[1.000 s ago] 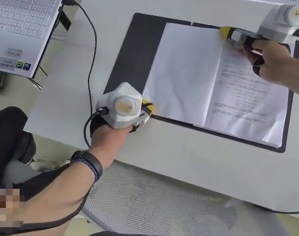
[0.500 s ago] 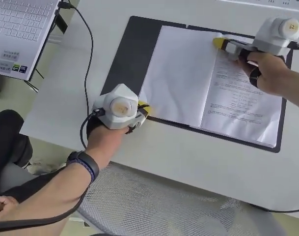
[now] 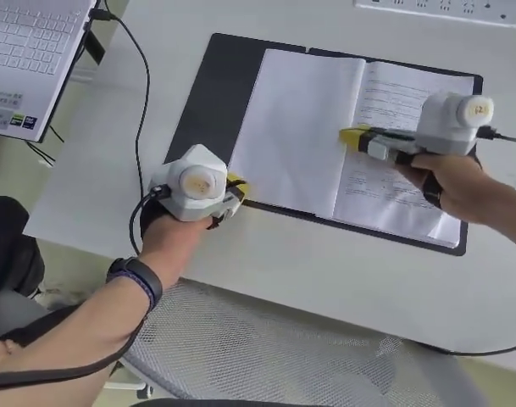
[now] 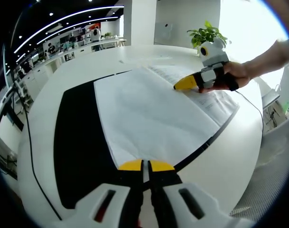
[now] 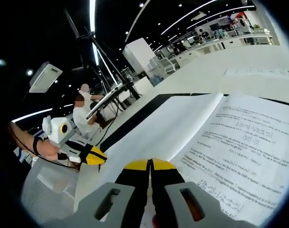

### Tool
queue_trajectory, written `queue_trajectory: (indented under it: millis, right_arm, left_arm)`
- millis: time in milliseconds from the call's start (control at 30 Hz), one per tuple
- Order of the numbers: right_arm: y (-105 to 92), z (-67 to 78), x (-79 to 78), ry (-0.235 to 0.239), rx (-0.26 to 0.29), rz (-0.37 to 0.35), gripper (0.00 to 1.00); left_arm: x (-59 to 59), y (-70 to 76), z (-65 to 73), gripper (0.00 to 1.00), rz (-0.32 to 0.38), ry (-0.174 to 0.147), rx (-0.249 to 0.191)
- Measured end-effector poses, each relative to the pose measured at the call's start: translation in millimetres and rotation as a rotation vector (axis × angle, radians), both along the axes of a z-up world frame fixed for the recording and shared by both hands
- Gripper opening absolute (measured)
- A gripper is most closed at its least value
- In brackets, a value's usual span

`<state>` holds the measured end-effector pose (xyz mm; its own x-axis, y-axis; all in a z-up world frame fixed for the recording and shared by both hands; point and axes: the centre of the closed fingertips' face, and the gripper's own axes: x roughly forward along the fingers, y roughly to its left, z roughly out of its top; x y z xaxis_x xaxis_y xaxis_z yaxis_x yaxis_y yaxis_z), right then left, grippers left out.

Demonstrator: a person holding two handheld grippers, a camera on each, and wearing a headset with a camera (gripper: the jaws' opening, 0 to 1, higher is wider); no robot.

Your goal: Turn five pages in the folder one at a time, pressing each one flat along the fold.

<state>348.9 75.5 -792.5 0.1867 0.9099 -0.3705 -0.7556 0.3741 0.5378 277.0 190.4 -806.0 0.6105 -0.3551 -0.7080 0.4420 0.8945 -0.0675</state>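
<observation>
The black folder (image 3: pixel 211 93) lies open on the white table. A blank white page (image 3: pixel 296 127) is turned to the left and a printed page (image 3: pixel 402 182) lies on the right. My right gripper (image 3: pixel 352 137) is shut, its yellow tips pressing on the fold about halfway down. In the right gripper view the shut tips (image 5: pixel 149 165) rest where the blank page (image 5: pixel 163 128) meets the printed page (image 5: pixel 248 152). My left gripper (image 3: pixel 234 188) is shut at the blank page's near left corner. Its tips (image 4: pixel 145 165) touch the page's (image 4: pixel 149 118) near edge.
A laptop (image 3: pixel 29 51) sits at the far left with a black cable (image 3: pixel 143 93) running along the table. A power strip (image 3: pixel 444 10) lies behind the folder. A mesh chair (image 3: pixel 283 348) is below the table's near edge. A person (image 5: pixel 82 114) sits far off.
My right gripper has slid from the top of the fold down to about its middle. The left gripper has stayed at the page's near left corner. The head camera has shifted.
</observation>
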Motion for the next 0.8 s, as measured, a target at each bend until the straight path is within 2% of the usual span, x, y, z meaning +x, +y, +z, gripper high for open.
queue_trajectory:
  millis: [67,167,333,800]
  right_arm:
    - [0.3,1.3,-16.1,0.000,-0.003,0.015,0.00]
    - [1.4,2.4,-32.2,0.006,-0.003,0.033,0.00]
    - [4.1,2.9,-52.4,0.010,-0.009,0.063,0.00]
    - [4.3,2.9,-86.5,0.034,-0.007,0.085,0.00]
  left_arm:
    - [-0.2,-0.2,0.3,0.03,0.000,0.000,-0.001]
    - [-0.2,-0.1,-0.1,0.03,-0.002,0.000,0.001]
    - [-0.5,-0.3,0.0,0.03,-0.001,0.001,0.000]
    - [-2.4,-1.4,2.6,0.03,0.001,-0.005,-0.003]
